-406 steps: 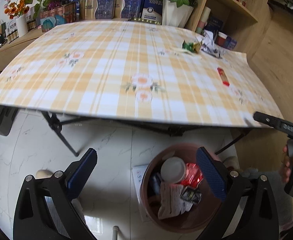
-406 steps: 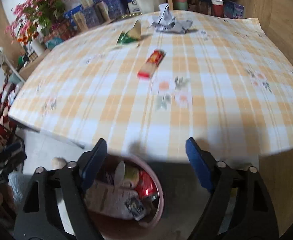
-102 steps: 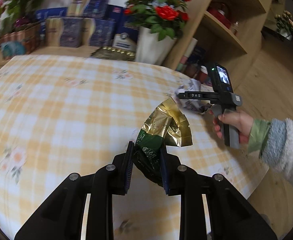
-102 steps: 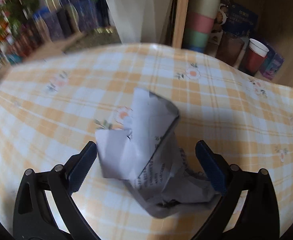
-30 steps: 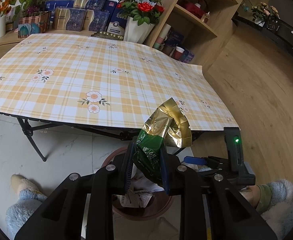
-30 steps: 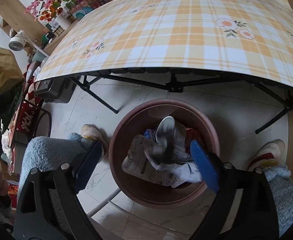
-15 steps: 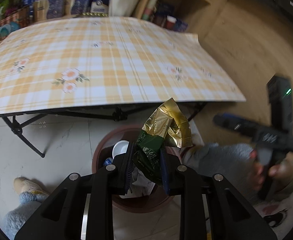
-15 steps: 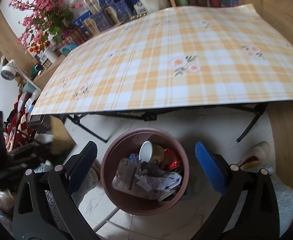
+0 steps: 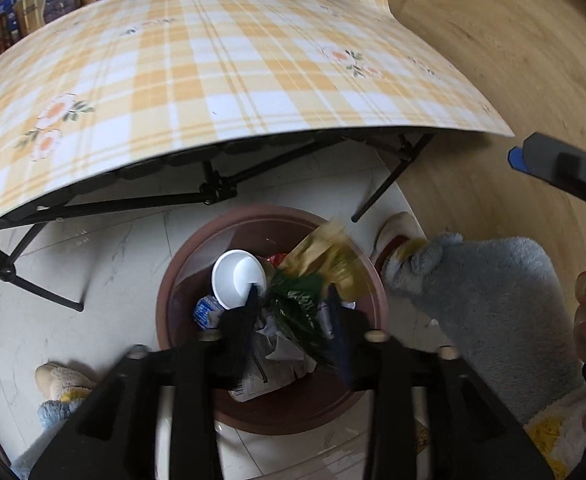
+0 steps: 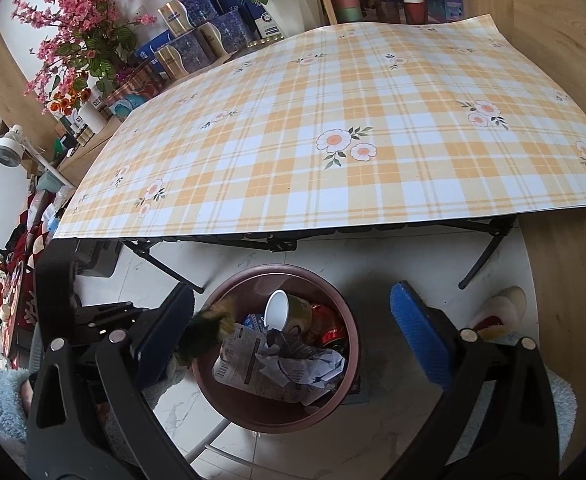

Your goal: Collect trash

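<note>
the wrapper [image 9: 317,276], green and gold foil, sits blurred between the parted fingers of the left gripper [image 9: 291,308], directly over the bin [image 9: 181,276]. the left jaws have just been opening; the pads no longer appear to press the foil, so it reads as released and dropping. from the right wrist view the wrapper [image 10: 209,330] shows at the bin's near rim [image 10: 345,320], not over its centre. the bin already holds a white cup [image 9: 237,278], crumpled paper [image 10: 293,364] and a red can [image 10: 327,326]. the right gripper [image 10: 293,332] hangs above the bin, fingers wide apart and empty. the table [image 10: 373,120] shows no trash in either view. to finish the step well, keep the left gripper steady over the bin's middle until the foil falls clear, since light foil near a rim may catch on a pad or slide outside.
</note>
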`<action>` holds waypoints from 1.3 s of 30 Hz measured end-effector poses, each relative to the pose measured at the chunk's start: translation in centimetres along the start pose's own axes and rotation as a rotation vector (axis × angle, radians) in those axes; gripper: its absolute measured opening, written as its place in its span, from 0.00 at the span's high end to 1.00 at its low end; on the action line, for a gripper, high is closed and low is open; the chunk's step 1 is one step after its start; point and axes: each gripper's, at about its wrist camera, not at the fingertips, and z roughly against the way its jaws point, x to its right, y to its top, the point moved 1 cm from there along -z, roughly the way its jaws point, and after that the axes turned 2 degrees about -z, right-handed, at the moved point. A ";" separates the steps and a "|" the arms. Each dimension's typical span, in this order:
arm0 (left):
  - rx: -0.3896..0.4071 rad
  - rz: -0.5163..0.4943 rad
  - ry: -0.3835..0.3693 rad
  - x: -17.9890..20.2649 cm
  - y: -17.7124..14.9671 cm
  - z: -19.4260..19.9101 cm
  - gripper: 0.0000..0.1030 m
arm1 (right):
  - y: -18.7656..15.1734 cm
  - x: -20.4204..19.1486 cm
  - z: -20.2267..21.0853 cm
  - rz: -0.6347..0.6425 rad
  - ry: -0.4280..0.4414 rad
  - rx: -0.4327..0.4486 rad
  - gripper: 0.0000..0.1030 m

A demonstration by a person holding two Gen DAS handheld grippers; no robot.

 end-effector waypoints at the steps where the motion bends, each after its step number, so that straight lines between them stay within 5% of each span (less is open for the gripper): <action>1: 0.004 -0.005 0.016 0.1 0.1 -0.1 0.42 | 0.0 0.1 0.0 -0.001 -0.001 -0.001 0.06; 10: 0.047 0.009 0.104 -0.3 0.9 1.0 0.12 | 0.4 0.3 0.0 -0.009 -0.014 -0.008 0.06; 27: 0.256 0.100 0.253 -2.7 4.1 11.2 0.06 | 3.8 -3.6 2.7 0.143 -0.096 0.076 0.06; 39: 0.542 0.158 0.377 -2.4 7.3 24.5 0.06 | 9.7 -6.7 9.8 0.194 -0.118 0.252 0.06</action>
